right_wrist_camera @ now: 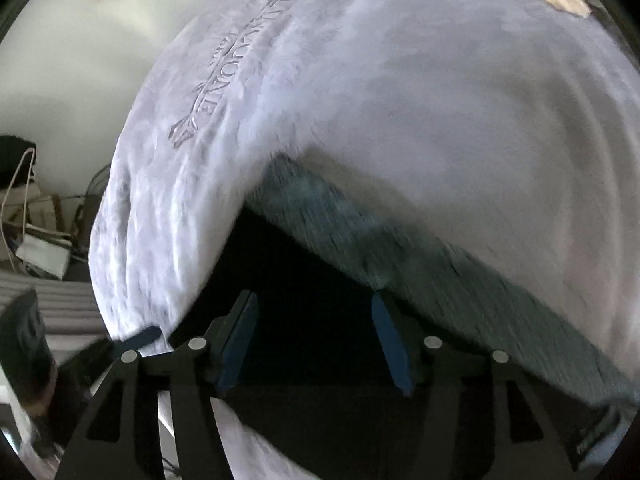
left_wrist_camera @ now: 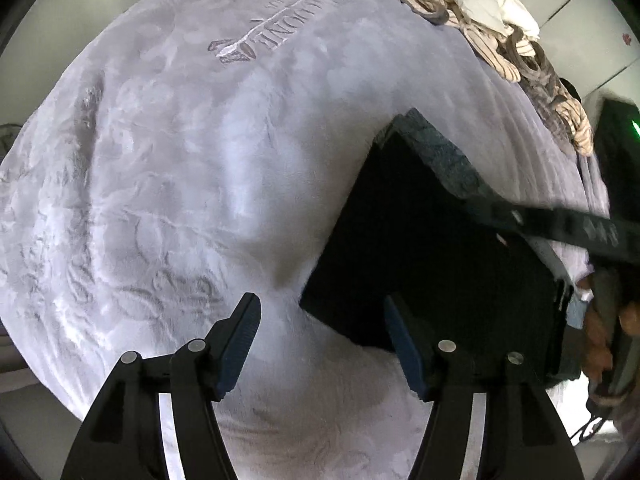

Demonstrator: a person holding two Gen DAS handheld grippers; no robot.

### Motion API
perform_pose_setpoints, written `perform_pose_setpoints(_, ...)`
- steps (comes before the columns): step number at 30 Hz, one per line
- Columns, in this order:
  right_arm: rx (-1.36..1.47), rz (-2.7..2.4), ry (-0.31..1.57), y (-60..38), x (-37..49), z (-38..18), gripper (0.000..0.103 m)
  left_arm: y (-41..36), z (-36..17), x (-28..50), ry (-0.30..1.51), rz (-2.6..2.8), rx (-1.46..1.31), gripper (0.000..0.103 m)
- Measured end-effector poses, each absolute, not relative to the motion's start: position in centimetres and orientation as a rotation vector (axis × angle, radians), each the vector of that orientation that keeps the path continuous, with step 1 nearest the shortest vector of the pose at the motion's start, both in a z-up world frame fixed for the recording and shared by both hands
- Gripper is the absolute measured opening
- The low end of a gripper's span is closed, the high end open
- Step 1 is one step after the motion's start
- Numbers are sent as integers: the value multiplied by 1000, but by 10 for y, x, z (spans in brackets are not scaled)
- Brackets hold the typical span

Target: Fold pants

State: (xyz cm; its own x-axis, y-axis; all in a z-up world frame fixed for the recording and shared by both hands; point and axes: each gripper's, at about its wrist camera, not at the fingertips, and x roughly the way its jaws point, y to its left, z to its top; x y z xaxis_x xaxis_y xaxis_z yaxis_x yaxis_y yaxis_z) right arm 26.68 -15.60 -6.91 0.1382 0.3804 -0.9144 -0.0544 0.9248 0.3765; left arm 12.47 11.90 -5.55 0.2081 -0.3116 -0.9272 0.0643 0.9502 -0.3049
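The black pants point(left_wrist_camera: 420, 248) lie folded into a flat rectangle on the bed, with a grey-green band point(left_wrist_camera: 440, 156) along their far edge. My left gripper point(left_wrist_camera: 320, 312) hangs open just off the pants' near-left corner, over the blanket, with nothing between its blue pads. In the right wrist view my right gripper point(right_wrist_camera: 316, 312) is open above the dark cloth of the pants point(right_wrist_camera: 320, 380), and the grey-green band point(right_wrist_camera: 400, 240) runs just beyond its fingertips. Its pads do not press on anything. The picture there is blurred.
A pale lilac plush blanket point(left_wrist_camera: 180, 160) with an embroidered logo point(left_wrist_camera: 264, 32) covers the bed. Cream and striped bedding point(left_wrist_camera: 500, 28) is heaped at the far right edge. A hand point(left_wrist_camera: 600, 332) shows at the right. Cables and boxes point(right_wrist_camera: 36, 220) clutter the floor beside the bed.
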Motion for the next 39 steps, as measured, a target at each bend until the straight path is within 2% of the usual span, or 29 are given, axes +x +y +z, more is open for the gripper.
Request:
perform_pose_setpoints(3,309,286,1433,-172,231,-67,65,113,-54,112,1361,-275,-201,68)
perform_pose_setpoints(4,314,270,1444,-176,221,-68,66,104,-55,113,1372,-276,-194,82)
perform_pose_setpoints(5,325,243,1461,-184,207,-70,66,99,-55,109,1380,-279,-187,87)
perform_pose_setpoints(16,467,63,1518,-220,114,-85,73,47,-70,85,1488,-302,-150,87)
perform_pose_setpoints(21,467,48,1512,-222,106,-82,79,36,-76,90,1515,-305,-189,87)
perform_pose_setpoints(39,487,11,1503,-243,89,-74,80,25,-75,100,1519,-286,-231,87)
